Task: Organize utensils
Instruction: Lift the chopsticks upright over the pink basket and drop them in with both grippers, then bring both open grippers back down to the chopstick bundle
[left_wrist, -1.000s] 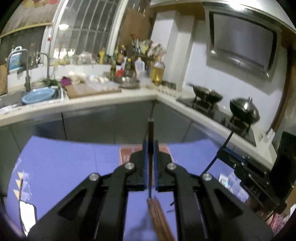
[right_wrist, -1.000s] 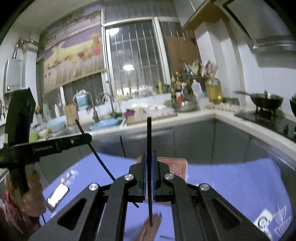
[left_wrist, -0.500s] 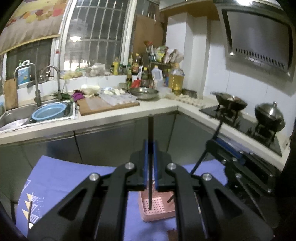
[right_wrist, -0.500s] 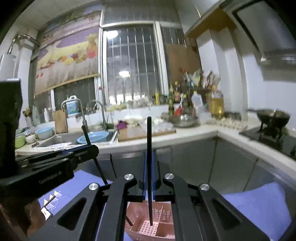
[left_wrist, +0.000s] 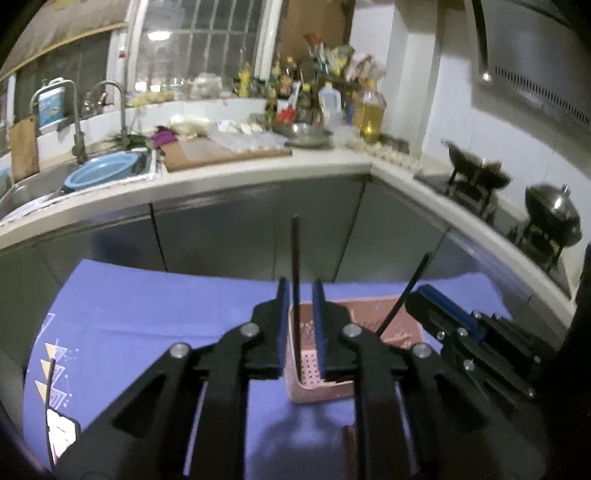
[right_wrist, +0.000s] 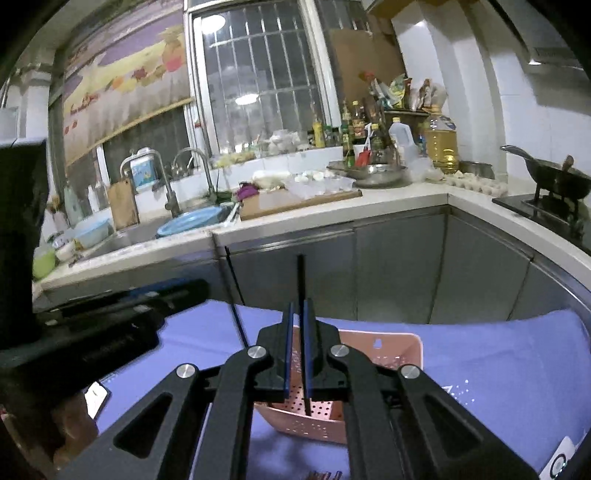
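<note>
A pink perforated basket (left_wrist: 373, 317) (right_wrist: 391, 350) stands on the purple cloth (left_wrist: 155, 314). My left gripper (left_wrist: 298, 291) is over the basket's left compartment. Its jaws are opening, and a black chopstick (left_wrist: 295, 258) stands upright between them with a gap on each side and its lower end in the basket. My right gripper (right_wrist: 296, 306) is shut on a second black chopstick (right_wrist: 301, 280), whose tip reaches down into the basket. Each gripper shows in the other's view: the right gripper (left_wrist: 415, 297) and the left gripper (right_wrist: 192, 288), each with its chopstick.
Brown chopsticks (left_wrist: 349, 443) (right_wrist: 325, 474) lie on the cloth near me. A lone stick (left_wrist: 50, 398) and a white card (left_wrist: 61, 432) lie at the cloth's left edge. Behind runs a grey counter (right_wrist: 369, 206) with a sink (left_wrist: 107, 173) and a stove (left_wrist: 476, 184). A hand (right_wrist: 70, 424) holds the left tool.
Both grippers have moved forward and down from the brown chopstick bundle to the pink basket. The chopsticks' lower ends now sit inside it. The left jaws have parted from their chopstick.
</note>
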